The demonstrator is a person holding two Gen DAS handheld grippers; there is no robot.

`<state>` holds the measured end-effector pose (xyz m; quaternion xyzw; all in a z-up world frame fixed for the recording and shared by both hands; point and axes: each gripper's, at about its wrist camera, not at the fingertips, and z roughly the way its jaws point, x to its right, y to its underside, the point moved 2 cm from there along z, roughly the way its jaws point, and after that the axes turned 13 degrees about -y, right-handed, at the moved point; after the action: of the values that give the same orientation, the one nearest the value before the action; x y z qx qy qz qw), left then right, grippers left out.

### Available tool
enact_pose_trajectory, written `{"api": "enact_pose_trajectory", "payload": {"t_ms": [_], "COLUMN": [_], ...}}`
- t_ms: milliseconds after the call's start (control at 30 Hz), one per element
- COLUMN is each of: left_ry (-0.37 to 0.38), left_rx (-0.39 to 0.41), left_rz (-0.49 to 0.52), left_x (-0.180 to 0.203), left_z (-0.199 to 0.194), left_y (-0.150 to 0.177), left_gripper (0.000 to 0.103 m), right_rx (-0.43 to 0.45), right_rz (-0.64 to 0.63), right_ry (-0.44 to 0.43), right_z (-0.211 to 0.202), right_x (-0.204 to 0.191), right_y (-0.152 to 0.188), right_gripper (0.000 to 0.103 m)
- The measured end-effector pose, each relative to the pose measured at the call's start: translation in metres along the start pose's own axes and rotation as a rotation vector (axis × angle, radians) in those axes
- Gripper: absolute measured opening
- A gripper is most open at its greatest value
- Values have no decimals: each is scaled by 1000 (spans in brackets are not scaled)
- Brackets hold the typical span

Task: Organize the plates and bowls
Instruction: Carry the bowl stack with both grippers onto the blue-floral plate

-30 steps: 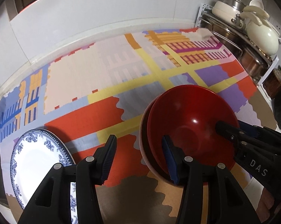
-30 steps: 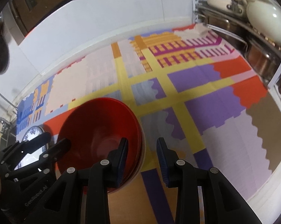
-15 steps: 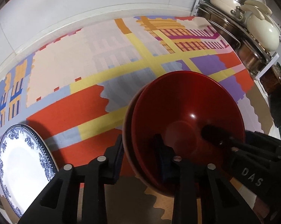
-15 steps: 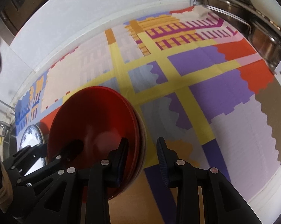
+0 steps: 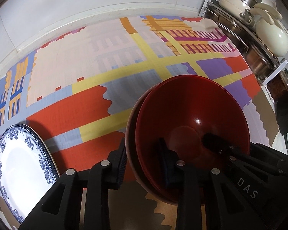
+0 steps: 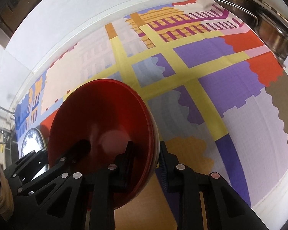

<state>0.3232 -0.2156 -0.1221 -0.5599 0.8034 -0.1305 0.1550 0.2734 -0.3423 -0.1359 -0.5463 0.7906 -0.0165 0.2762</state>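
Bright, even light; glare spot inside red bowl (image 5: 196,120); strong fisheye bending, dark corners; edges perhaps soft.

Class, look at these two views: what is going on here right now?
A person with a handheld gripper in each hand is handling a stack of red bowls on a colourful patterned mat. The left gripper straddles the stack's rim on one side. The right gripper straddles the opposite side, its jaws closing on the rim. A blue-and-white plate lies apart, on the left gripper's side.
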Motion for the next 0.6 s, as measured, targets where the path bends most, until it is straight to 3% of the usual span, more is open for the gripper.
{"api": "enact_pose_trajectory", "payload": {"t_ms": [300, 600], "left_ry": [7, 9], "left_rx": [28, 61], "left_rz": [-35, -106], "left_x": [-15, -51], "left_z": [-20, -42], "left_y": [4, 13], "left_gripper": [30, 30], "right_rx": [14, 49], "right_rz": [1, -60], "right_ry": [1, -23], "right_z": [-10, -27], "right_x": [-9, -42], "right_y": [1, 3], "right_gripper": [26, 26]}}
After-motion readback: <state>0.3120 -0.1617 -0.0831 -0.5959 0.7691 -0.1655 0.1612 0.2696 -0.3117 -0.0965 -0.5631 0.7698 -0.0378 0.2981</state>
